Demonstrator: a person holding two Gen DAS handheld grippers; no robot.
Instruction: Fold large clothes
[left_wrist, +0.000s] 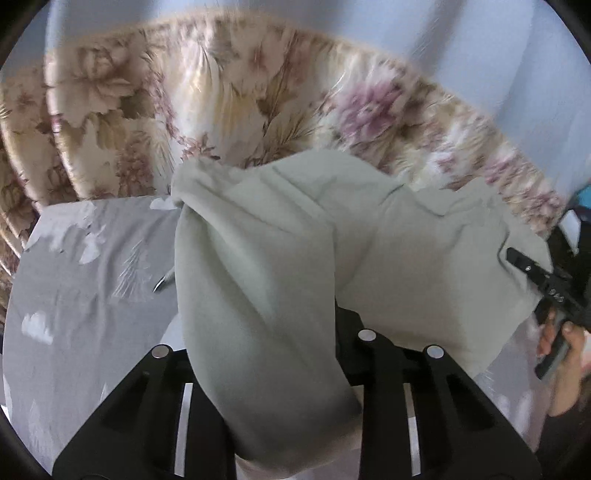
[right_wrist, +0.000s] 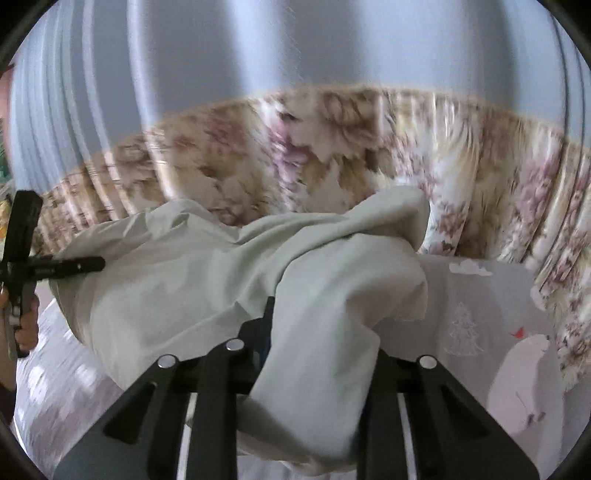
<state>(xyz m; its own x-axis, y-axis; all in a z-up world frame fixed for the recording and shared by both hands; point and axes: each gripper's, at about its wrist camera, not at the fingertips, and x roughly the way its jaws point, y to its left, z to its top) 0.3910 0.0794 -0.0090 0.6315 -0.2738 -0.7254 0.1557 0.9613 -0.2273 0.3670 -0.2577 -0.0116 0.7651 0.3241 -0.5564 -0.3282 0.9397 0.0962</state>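
Draping over both grippers, a pale green garment (left_wrist: 258, 258) hides their fingertips; the left gripper (left_wrist: 275, 369) and right gripper (right_wrist: 314, 369) each pinch it, with floral curtains (left_wrist: 229, 110) behind and a grey printed sheet (left_wrist: 81, 295) beneath.

Pale green garment (left_wrist: 258, 266) is filling the gap between both sets of jaws; grey printed bedsheet (left_wrist: 88, 280) is lying open beside them, floral curtain (right_wrist: 332, 147) blocking beyond.

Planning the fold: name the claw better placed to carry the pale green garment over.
Neither clearly; slightly the right claw. Both it and the left claw grip the pale green garment, but more cloth hangs from the left.
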